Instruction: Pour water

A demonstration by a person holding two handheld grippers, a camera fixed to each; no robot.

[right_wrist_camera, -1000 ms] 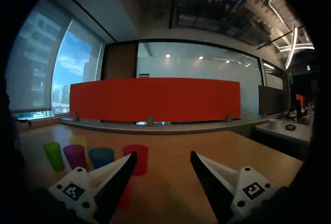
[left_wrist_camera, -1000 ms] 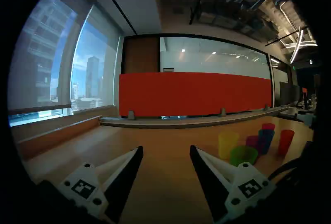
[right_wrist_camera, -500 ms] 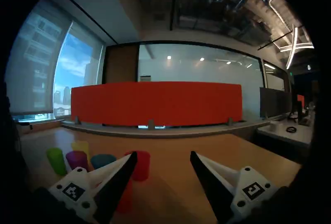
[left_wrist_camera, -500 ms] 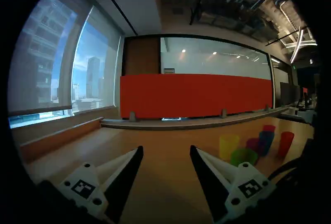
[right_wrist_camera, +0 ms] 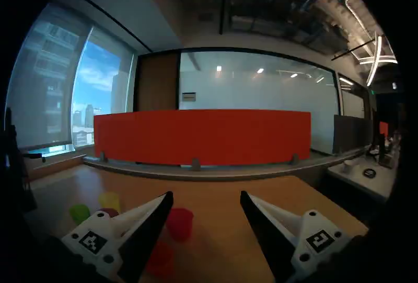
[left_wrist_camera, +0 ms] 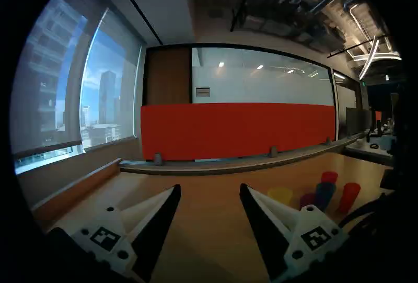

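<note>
A yellow cup (left_wrist_camera: 280,195), blue cup (left_wrist_camera: 324,193) and red cup (left_wrist_camera: 348,196) stand upright, clustered on the table (left_wrist_camera: 209,194).

In the left gripper view the colored cups (left_wrist_camera: 324,193) sit lower than before, down near 4 o'clock, and bunch closer together. In the right gripper view they sink toward 7 o'clock. The red screen (left_wrist_camera: 237,130) sits lower in both views.
</note>
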